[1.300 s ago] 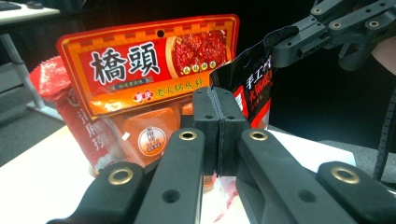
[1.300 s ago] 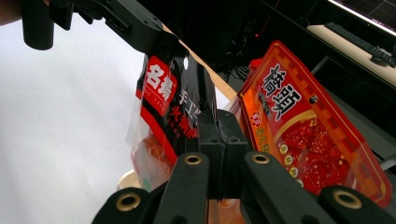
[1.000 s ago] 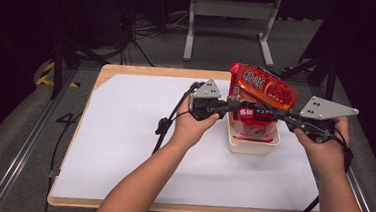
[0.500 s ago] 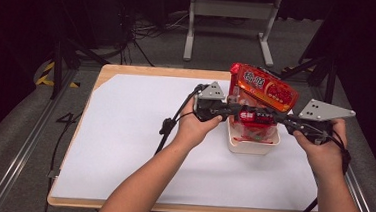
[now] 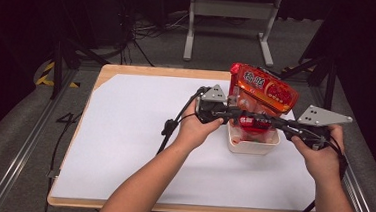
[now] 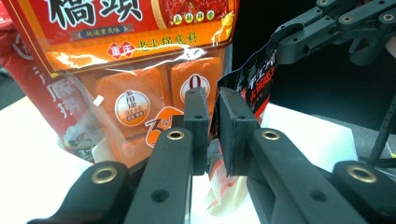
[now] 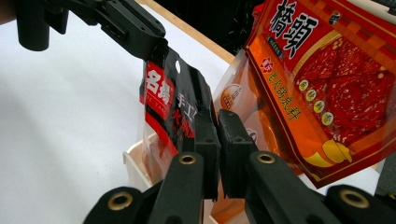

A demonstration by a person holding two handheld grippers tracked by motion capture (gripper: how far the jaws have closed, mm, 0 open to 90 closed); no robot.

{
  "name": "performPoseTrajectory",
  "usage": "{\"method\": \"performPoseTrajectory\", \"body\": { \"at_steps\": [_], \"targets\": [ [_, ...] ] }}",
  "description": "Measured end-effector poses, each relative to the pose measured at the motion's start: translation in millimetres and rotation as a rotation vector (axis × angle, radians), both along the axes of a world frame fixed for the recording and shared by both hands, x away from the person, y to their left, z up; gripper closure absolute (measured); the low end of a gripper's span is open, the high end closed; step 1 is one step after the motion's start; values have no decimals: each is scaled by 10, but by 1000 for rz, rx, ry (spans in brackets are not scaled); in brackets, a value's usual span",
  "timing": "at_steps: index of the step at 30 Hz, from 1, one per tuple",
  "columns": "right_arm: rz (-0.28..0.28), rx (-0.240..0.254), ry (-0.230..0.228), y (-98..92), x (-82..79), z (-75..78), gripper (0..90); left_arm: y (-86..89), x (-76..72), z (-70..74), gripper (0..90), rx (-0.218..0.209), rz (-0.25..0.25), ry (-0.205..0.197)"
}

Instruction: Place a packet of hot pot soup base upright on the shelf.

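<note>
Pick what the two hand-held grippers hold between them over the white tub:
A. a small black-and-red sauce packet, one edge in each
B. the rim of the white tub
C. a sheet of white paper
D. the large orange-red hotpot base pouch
A: in both gripper views the small black-and-red sauce packet is pinched by the left hand-held gripper and the right hand-held gripper, while the large hotpot base pouch stands in the white tub behind.
</note>
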State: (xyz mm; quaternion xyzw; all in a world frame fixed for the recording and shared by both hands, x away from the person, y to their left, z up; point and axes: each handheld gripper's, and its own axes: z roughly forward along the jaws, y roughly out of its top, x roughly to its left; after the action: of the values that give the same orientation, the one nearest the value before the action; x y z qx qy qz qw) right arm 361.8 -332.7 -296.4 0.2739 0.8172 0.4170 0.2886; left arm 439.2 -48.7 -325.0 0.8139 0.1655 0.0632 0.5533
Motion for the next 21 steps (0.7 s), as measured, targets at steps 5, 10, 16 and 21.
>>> {"method": "performPoseTrajectory", "body": {
  "at_steps": [5, 10, 16, 21],
  "targets": [
    [-2, -15, 10, 30, -14, -36, 870, -12, 1, -34, 841, 14, -3, 9],
    [-16, -19, 19, 28, -30, -70, 860, -12, 6, -64, 738, 18, 3, 12],
    [-37, -2, 39, 3, -39, -92, 766, -13, -14, -91, 573, 11, 13, 8],
    [-50, 33, 36, -9, -54, -82, 693, 11, -39, -85, 277, -14, 57, -3]
  ]
}}
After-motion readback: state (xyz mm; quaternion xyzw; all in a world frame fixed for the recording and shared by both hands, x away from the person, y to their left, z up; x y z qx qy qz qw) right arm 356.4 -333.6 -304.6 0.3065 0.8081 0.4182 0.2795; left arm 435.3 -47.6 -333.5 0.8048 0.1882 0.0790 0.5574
